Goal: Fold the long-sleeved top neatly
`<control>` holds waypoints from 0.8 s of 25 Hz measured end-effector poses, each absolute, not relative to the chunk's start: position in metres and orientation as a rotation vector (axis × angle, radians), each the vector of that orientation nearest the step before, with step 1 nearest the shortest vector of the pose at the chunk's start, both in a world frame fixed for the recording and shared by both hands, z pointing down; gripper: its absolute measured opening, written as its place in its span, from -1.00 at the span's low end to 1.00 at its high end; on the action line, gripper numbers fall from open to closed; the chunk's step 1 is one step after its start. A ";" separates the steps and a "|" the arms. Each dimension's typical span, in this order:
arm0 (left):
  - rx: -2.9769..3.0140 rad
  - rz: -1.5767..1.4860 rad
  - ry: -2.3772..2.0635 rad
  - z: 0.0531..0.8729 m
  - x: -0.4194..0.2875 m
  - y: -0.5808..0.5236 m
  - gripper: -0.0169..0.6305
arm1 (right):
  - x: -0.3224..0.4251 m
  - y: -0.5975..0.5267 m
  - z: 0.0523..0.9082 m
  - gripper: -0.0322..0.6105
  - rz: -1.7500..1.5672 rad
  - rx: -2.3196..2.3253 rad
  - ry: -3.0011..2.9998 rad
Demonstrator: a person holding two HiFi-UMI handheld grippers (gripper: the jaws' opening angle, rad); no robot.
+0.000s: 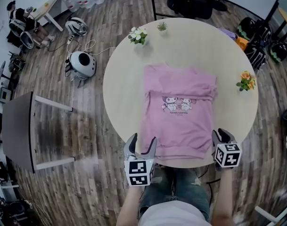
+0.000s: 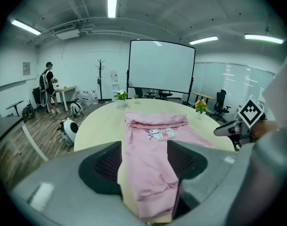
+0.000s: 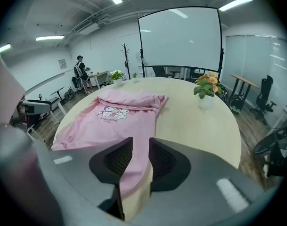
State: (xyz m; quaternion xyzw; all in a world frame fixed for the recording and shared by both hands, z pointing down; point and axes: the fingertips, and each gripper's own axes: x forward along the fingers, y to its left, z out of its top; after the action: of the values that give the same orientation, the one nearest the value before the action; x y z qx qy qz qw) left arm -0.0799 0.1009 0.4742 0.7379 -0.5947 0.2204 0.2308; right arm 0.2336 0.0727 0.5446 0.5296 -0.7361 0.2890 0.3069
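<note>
left gripper [image 2: 144, 147]: fingers [image 2: 103, 166] stood wide apart, nothing pinched. In the left gripper view the pink long-sleeved top [image 2: 150, 173] ran through the gap, flat on the desk [image 2: 98, 126], with its hem at the bottom of the frame. Head view put this gripper at the hem's lower-left corner, bottom centre-left of the frame, with its marker cube [image 1: 139, 172] just below.

right gripper [image 3: 141, 142]: fingers [image 3: 169, 161] were apart too, but the gap was much narrower. The top's side edge showed in that gap, lying flat, and the pads were not seen pressing it. In the head view it sat at the hem's lower-right corner, with its cube right below.

The top lay in the centre of the round desk, front up, with the cartoon print [image 1: 177, 105] mid-garment. The sleeves were folded in across the upper part. The collar pointed to the top of the frame and the hem lay along the desk's lower edge.

On the desk, white flowers [image 1: 138, 35] stood upper left of the top, a small green plant [image 1: 162, 26] at the upper rim, and orange flowers [image 1: 246, 80] at the right. All were well apart from the top.

On the floor, a round white device [image 1: 82, 63] sat upper left and a grey table [image 1: 18, 128] stood at the left edge. In the left gripper view a projection screen [image 2: 161, 66] stood behind the desk and a person [image 2: 48, 86] stood far left.
</note>
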 end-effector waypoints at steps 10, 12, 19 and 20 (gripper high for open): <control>2.039 0.729 -1.479 0.524 -0.087 0.161 -0.03 | 0.223 0.157 0.565 -0.43 0.848 1.439 -1.867; 2.037 0.763 -1.435 0.537 -0.087 0.175 -0.03 | 0.222 0.168 0.568 -0.42 0.862 1.447 -1.855; 2.039 0.846 -1.304 0.573 -0.080 0.208 -0.03 | 0.218 0.195 0.578 -0.42 0.882 1.463 -1.832; 2.037 0.852 -1.303 0.575 -0.079 0.210 -0.03 | 0.218 0.199 0.579 -0.41 0.885 1.461 -1.829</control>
State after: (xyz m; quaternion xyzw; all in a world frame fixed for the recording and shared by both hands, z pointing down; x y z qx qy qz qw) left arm -0.0795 0.2100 0.5754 0.7616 -0.4873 0.3184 0.2848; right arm 0.2176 0.1986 0.5793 0.5544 -0.6938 0.3356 0.3141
